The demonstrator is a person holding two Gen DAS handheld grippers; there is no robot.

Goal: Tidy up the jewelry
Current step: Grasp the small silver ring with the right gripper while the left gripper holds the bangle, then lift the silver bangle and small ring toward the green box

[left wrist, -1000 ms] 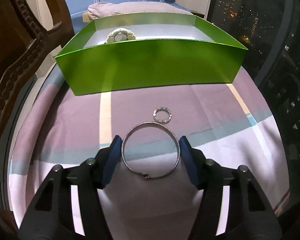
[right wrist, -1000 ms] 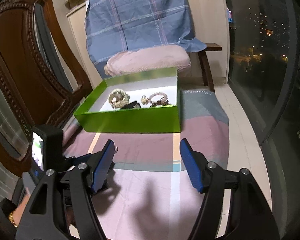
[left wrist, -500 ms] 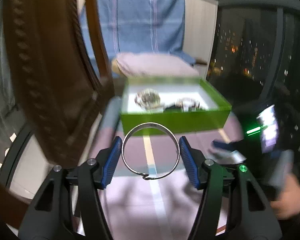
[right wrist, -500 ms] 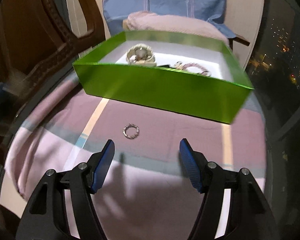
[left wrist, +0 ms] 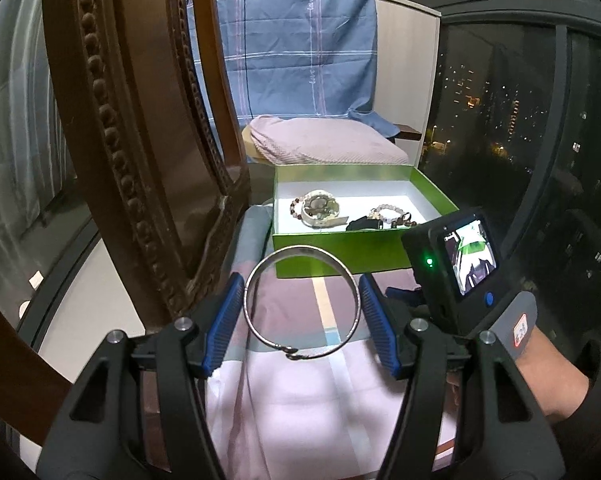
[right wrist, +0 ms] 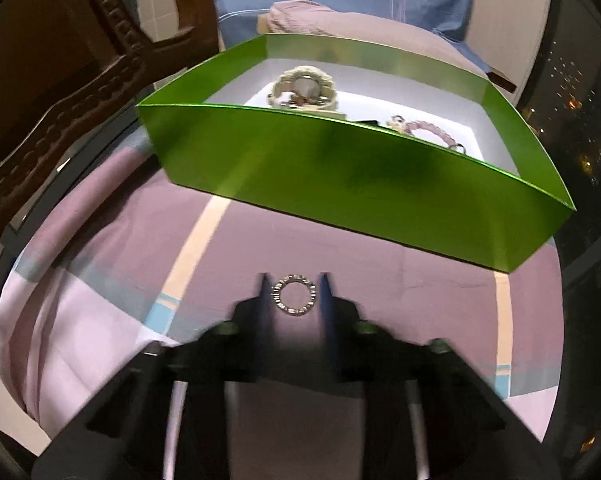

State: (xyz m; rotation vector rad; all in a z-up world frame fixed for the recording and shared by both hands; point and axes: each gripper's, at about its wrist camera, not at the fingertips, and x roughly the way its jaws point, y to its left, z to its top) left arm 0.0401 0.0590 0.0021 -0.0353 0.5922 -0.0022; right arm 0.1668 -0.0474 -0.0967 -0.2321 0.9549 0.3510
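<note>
Two pieces are in play: the left tongs [left wrist: 301,316] pinch a thin, stiff silver bangle [left wrist: 301,305] across its width, aloft short of the green box [right wrist: 364,184]; the right tongs [right wrist: 293,295] have just been closing round a small, light, slippery beaded ring [right wrist: 294,294] on the striped cloth [right wrist: 100,320], best gripped across its rim. The box's near wall stands between.

No text, label or number can be read anywhere.

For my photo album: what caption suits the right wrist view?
Right tool closing around a small ring on the bedspread, before the green box.
</note>
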